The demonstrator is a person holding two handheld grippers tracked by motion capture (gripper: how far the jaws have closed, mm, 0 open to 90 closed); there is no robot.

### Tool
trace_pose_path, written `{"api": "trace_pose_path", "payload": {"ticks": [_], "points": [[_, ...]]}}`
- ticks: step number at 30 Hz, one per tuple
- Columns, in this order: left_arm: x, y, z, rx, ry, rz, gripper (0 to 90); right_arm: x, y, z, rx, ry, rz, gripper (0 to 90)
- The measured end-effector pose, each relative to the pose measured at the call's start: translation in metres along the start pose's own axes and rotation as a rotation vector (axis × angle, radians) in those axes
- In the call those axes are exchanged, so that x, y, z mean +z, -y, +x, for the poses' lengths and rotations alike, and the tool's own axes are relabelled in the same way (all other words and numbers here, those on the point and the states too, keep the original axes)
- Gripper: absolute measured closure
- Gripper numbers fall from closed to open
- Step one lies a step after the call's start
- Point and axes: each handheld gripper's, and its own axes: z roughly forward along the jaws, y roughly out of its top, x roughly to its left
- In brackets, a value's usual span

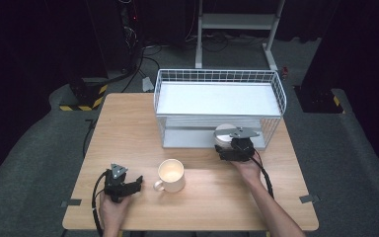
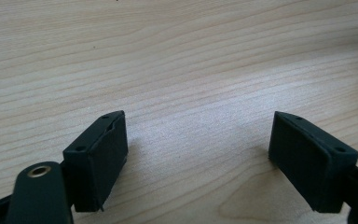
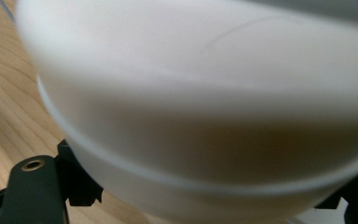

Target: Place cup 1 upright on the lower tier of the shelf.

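At centre-right of the high view, I'm holding the right gripper against a white round ceramic cup at the front edge of the white wire two-tier rack, lower level. In the right gripper view the cup's pale wall is sitting between the two black jaws, w/ both jaws hugging its sides, so I'm reading this as a pinch on the cup, jaws fairly wide around it. Can't tell whether the cup is resting on the rack's lower shelf or is lifted just off it.

At lower left of the high view, the left gripper is idling low over the light wooden table, jaws spread apart w/ nothing between them; the left gripper view is showing bare wood grain between its pads. Just to the right of it, near bottom centre, a cream ceramic mug with a handle is standing upright on the table, untouched, clear of both grippers.

Progress, as I'm judging it: approx. halfway. One cup is at the rack in the right gripper; the cream mug is waiting on the table. The rack's upper shelf is looking bare.
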Motion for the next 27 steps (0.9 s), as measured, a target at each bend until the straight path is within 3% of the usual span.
{"api": "trace_pose_path", "payload": {"ticks": [18,22,27], "points": [[0.0,0.0,0.0,0.001,-0.004,-0.001,19.7,0.011,0.0,-0.013,0.048,0.005,-0.043,18.7],[0.0,0.0,0.0,0.001,-0.004,-0.001,19.7,0.016,-0.006,-0.015,0.033,0.013,-0.023,18.7],[0.0,0.0,0.0,0.001,-0.004,-0.001,19.7,0.02,-0.006,-0.017,0.029,0.016,-0.042,18.7]]}}
